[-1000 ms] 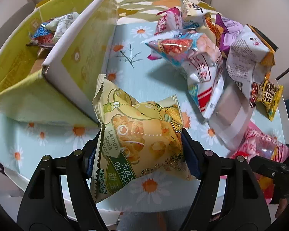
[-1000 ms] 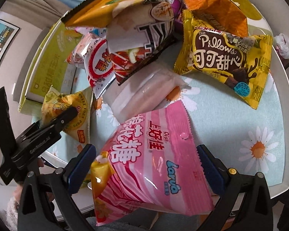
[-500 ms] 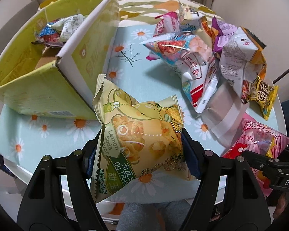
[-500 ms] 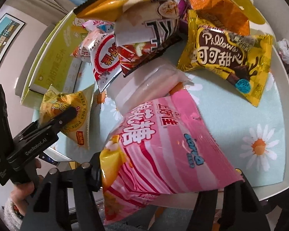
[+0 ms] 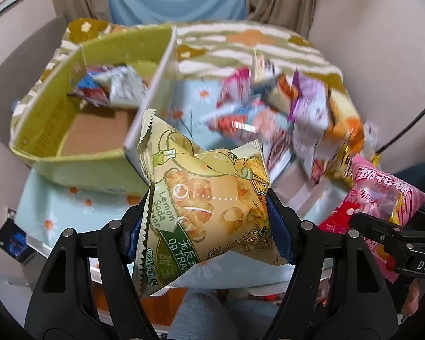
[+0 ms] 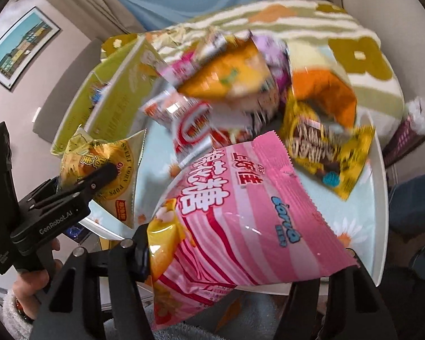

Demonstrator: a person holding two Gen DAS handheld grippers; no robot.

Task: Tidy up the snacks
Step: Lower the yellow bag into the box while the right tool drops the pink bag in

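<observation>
Left wrist view: left gripper [image 5: 209, 221] tilts downward, clamping yellow packet [image 5: 204, 198].

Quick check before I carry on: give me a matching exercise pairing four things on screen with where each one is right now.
Things:
1. lemon soda snack bag
2. pink marshmallow bag
3. blue and silver packets
4. yellow Pillows bag

Places:
A. inside the green box
B. gripped in the right tool
C. lying on the daisy tablecloth
D. gripped in the left tool

Pairs: 1-D, 2-B, 3-A, 4-C
</observation>
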